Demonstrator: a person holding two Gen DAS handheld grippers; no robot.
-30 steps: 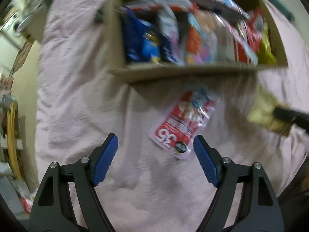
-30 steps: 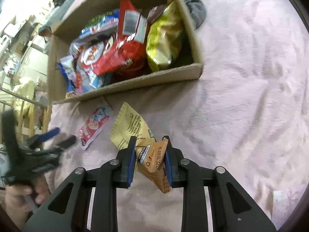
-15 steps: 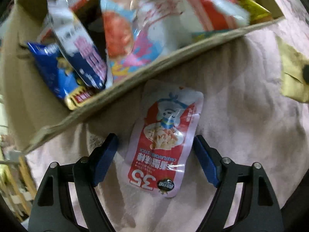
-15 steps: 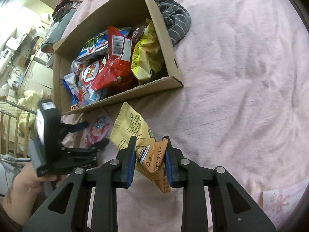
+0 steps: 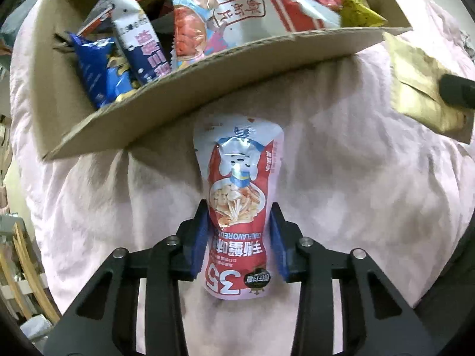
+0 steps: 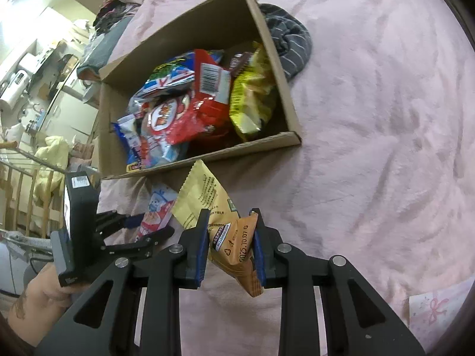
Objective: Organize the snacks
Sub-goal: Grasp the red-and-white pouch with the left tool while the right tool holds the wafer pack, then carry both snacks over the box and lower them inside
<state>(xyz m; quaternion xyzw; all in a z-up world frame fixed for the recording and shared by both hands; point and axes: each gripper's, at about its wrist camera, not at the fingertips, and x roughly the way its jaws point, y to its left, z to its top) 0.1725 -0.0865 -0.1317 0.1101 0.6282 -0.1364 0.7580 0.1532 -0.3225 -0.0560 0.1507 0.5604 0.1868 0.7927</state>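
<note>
**Now both grippers carry a snack beside the box**

Down the left wrist camera first: the left gripper [image 5: 240, 238] points steeply down at the pink bedspread [image 5: 341, 178], and its jaws have just been closing. Its blue pads [image 5: 199, 243] now press on both sides of the red and white snack pouch [image 5: 237, 207], clamped around the pouch's lower half, with the big "35" end poking back toward the camera and the pale top end reaching forward. That top end sits just short of the cardboard box [image 5: 207, 80], whose near wall tilts across the view. Packed inside the box are a blue packet [image 5: 95, 71], a white and navy packet [image 5: 139, 50] and a large red and white bag [image 5: 246, 9]. At the right edge hangs a yellow wrapper [image 5: 421, 89].

Over to the right wrist camera: the right gripper [image 6: 228, 243] angles down over the bedspread [image 6: 371, 148], clamped tight on the yellow and orange snack packet [image 6: 219, 225]. The packet's orange tail droops below the pads, and its yellow end fans out toward the box [image 6: 285, 89]. At lower left a hand [image 6: 35, 299] grips the left gripper's [image 6: 148, 228] black body, the pouch [image 6: 154, 213] between its fingers, just in front of the box's near wall. A striped grey cloth [image 6: 288, 44] lies against the box's far right side.
</note>
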